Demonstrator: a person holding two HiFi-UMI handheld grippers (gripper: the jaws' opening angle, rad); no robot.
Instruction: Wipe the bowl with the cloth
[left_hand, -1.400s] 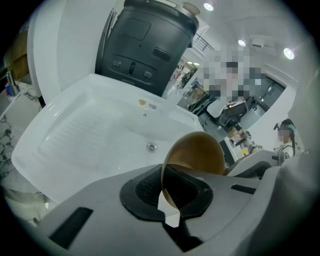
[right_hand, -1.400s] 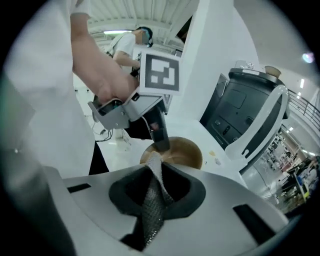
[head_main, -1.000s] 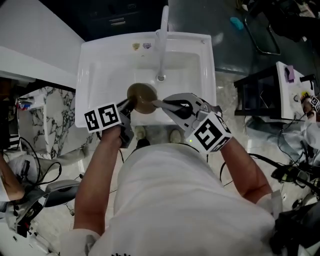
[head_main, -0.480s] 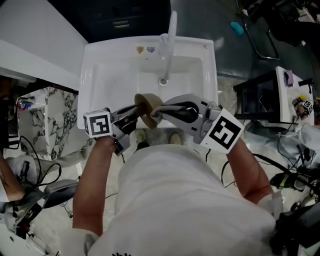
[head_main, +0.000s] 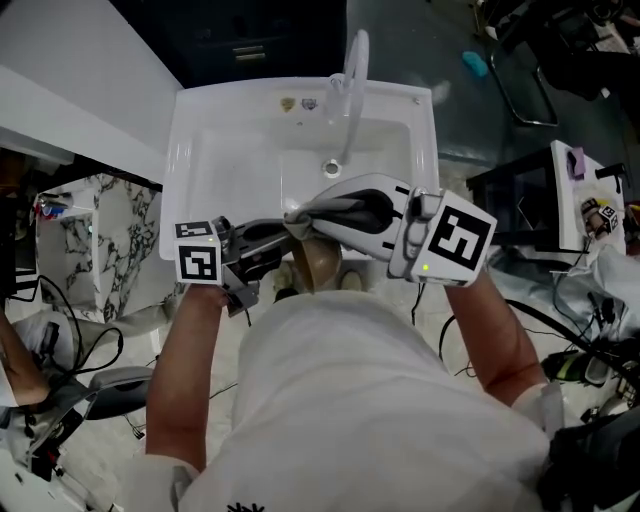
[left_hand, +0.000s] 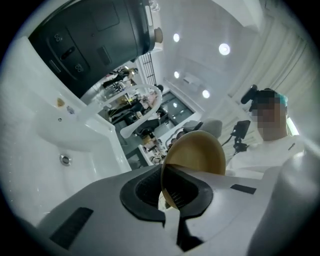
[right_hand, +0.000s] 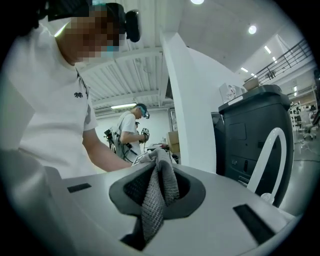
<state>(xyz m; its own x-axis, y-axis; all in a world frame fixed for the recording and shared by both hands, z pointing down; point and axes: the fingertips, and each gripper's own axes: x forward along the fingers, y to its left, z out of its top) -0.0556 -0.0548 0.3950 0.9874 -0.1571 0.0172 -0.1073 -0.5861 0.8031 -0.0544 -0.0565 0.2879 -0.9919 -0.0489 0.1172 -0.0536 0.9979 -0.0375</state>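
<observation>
The left gripper (head_main: 283, 236) has its jaws pinched almost together on the rim of the brown bowl (head_main: 320, 266); in the left gripper view the thin wall of the bowl (left_hand: 196, 156) stands on edge between the ribbed pads (left_hand: 176, 192), tilted, its hollow facing up and right. The bowl hangs in the air at the sink's (head_main: 196, 150) near edge, close against the person's white shirt (head_main: 360, 400), not resting on anything. Just right of it, the right gripper (head_main: 296, 213) is closed on a grey cloth (right_hand: 158, 186), bunched and folded between its jaws with a tail hanging down. In the head view the right gripper lies across the top of the bowl, covering its upper part, so whether the cloth touches the bowl cannot be told. Beyond both grippers the white basin lies open, with the drain (head_main: 331, 168) and the tall faucet (head_main: 352, 75) at its far side, well apart from the bowl. The person's arms are cut off by the shirt.
</observation>
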